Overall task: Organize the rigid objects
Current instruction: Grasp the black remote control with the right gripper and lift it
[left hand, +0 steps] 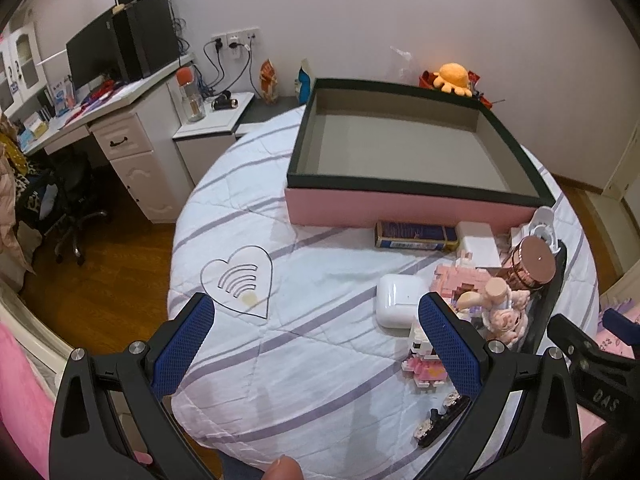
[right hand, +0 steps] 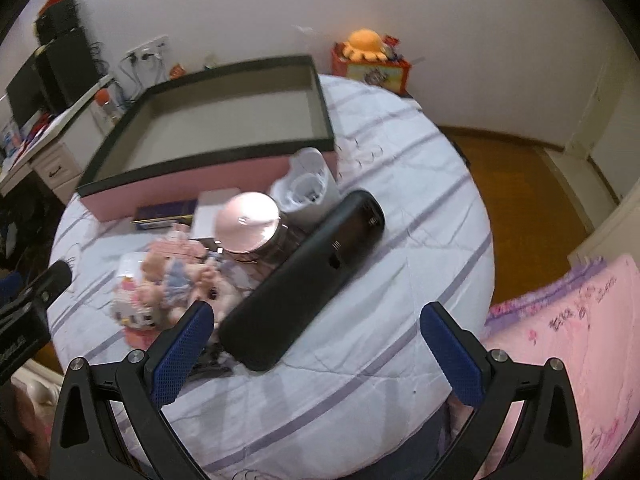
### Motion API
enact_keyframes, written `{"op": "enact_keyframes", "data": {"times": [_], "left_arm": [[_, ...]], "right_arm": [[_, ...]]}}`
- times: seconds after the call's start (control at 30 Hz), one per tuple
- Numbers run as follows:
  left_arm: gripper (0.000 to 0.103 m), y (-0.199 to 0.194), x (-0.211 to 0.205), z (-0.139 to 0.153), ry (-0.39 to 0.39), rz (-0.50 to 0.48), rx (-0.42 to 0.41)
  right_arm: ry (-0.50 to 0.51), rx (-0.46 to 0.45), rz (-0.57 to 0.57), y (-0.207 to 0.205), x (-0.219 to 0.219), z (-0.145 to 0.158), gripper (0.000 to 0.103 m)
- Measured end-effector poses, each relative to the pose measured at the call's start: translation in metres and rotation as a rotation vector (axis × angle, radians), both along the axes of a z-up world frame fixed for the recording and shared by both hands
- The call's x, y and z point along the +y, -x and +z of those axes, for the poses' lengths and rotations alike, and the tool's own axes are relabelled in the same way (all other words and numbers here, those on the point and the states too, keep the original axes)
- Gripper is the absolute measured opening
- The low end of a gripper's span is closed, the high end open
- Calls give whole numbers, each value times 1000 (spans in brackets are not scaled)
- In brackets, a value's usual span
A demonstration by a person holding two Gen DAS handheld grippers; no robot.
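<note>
- Left wrist view: the left gripper [left hand: 316, 344] hangs above the striped bedspread [left hand: 280, 352] with its jaws spread apart and nothing between them.
- The box [left hand: 404, 196] (pink wall, dark rim, grey floor) sits at the far side of the bed and holds nothing.
- The loose items lie crowded just in front of the box and to the right: a white earbud case [left hand: 396, 300], a blue-and-gold packet [left hand: 416, 235], a white block [left hand: 478, 242], a copper-lidded jar [left hand: 534, 262], a small doll [left hand: 500, 308] and a brick-built figure [left hand: 422, 360].
- Risk: the items touch or overlap, so jaws closing on one may nudge its neighbour; the earbud case looks smooth and rounded and could slip from the pads.
- Right wrist view (blurred by motion): the right gripper [right hand: 316, 344] is likewise wide open and empty, poised over the near end of a long black case [right hand: 304, 280].
- The black case lies diagonally, its far end beside the jar and a white plastic part [right hand: 308, 186].
- Risk: gripped at one end only, the long case would probably tilt and sweep the jar or the doll; it may also be too wide for the jaws to span.
</note>
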State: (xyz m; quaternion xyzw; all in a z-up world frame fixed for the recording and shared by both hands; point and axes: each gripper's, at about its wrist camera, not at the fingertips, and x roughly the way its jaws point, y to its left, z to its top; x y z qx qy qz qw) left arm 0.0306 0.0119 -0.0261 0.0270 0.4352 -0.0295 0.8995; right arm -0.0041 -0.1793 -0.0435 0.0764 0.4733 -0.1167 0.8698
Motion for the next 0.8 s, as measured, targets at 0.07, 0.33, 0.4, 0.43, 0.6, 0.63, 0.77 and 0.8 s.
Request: {"op": "enact_keyframes", "data": {"times": [0.07,0.33,0.4,0.43,0.6,0.63,0.77,0.8], "left_arm": [[103,-2,-1,-3,-1,-3,8],[103,-12,-1,-11,-2,-3,23],[103,-15,-1,-13,-3,-2,29],[103,-16,-1,-14,-3,-1,31],[103,-20,-1,-18,3,1,40],[103,-20,-2,-19,2,1,40],[103,-21,-3,-20,3,-4,44],[103,-22,-4,-21,3,-4,43]], "right_arm": [[-20,10,-23,-4,-5,-6,103],[-101,24,-93,-25,-15,-26,96],[-108,32,-93,-29,-14,-30,90],[-110,36,-88,-31,-13,-32,86],[-80,54,-57,-32,-6,-34,64],[-77,58,-53,-31,-6,-34,61],[-63,76,-45,-23,-10,-32,55],[-59,80,-45,-22,-10,-32,55]]}}
